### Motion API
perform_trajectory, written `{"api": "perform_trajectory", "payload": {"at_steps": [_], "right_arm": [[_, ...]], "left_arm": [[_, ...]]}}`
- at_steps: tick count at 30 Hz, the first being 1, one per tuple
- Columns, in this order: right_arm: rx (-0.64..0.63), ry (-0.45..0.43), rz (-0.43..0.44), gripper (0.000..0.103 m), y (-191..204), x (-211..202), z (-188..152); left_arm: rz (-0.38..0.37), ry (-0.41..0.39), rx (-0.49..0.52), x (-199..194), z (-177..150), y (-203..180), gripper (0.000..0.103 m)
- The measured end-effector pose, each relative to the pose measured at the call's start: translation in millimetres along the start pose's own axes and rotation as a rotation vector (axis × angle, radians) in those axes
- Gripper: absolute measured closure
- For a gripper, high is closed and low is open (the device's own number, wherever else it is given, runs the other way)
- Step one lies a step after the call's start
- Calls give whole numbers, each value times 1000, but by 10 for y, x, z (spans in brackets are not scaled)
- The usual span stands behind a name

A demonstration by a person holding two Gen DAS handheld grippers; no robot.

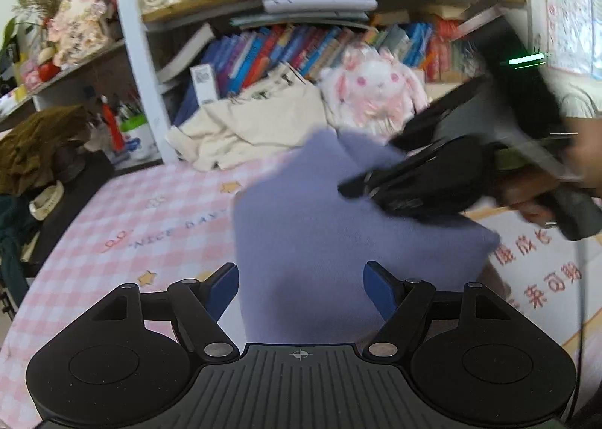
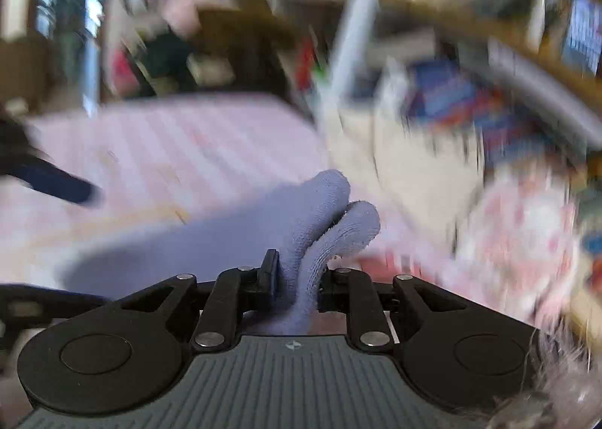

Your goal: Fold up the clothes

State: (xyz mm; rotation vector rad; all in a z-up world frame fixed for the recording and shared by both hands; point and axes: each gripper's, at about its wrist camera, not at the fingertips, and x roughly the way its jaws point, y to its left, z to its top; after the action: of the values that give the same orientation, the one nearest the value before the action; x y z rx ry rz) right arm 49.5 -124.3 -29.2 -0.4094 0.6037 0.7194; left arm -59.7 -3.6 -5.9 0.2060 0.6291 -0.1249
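A lavender knit garment (image 1: 308,241) lies on the pink checked tablecloth (image 1: 124,226), reaching up between my left gripper's fingers. My left gripper (image 1: 301,288) is open, its blue pads on either side of the cloth without pinching it. My right gripper (image 2: 297,278) is shut on a bunched edge of the lavender garment (image 2: 320,218) and holds it lifted. In the left wrist view the right gripper (image 1: 395,181) comes in from the right above the garment's far edge. The right wrist view is motion-blurred.
A cream garment (image 1: 248,124) is heaped at the back of the table against a bookshelf (image 1: 301,49). A pink and white plush rabbit (image 1: 372,87) sits beside it. Dark clothes (image 1: 34,154) are piled at the left edge. A white post (image 1: 135,49) stands at back left.
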Motion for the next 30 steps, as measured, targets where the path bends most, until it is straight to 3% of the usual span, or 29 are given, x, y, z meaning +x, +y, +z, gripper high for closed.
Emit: {"api": "perform_trajectory", "payload": {"at_steps": [2,4,6,7,10,13,15,16,17,18,19,20,21,24,26,28,30], "right_arm": [[140,94,17,74,-196,233,-84],[296,104,47,59,-379,126,-110],[435,114,102,57,-537,-67,-162],[501,118,136,51,-598,-181,-202],[624,158,158,49,-664,-460,-346],[653,156,155,49,-493,-672,-368],[687,156,191,47,-408,-768,-400],[715,173,213,44,-385,-786,-426],[736,195,225,44,-358,-765,-450],[748,225,224,48,-327,-694,-472],[746,250,217,76,-289,-620,-482],[719,252,203,89,-241,-588,-459],[684,229,194,88,-187,-618,-410],[466,48,187,89,26,-1004,-222],[455,87,132,89,56,-1000,-345],[589,214,96,90,-92,-746,-629],[714,249,132,89,-221,-625,-780]], "left_arm": [[-3,14,16,23,-26,-35,28],[3,11,31,-17,-52,-55,28],[7,-3,24,-80,-55,-24,28],[14,-13,16,-113,-52,-4,28],[27,-50,-11,-189,-15,40,28],[-3,-69,-22,-196,30,40,28],[-47,-59,-31,-145,38,18,32],[-72,-47,-36,-106,34,2,38],[-97,-35,-42,-66,29,-14,50],[-112,-10,-47,-4,6,-29,57],[-126,15,-53,59,-17,-44,64],[-140,39,-58,120,-40,-59,64],[-130,38,-49,132,-48,-75,64],[-150,39,-68,154,-55,-73,63],[-166,45,-55,173,-71,-107,63],[-168,54,-6,200,-103,-188,62],[-151,57,54,206,-126,-280,61]]}}
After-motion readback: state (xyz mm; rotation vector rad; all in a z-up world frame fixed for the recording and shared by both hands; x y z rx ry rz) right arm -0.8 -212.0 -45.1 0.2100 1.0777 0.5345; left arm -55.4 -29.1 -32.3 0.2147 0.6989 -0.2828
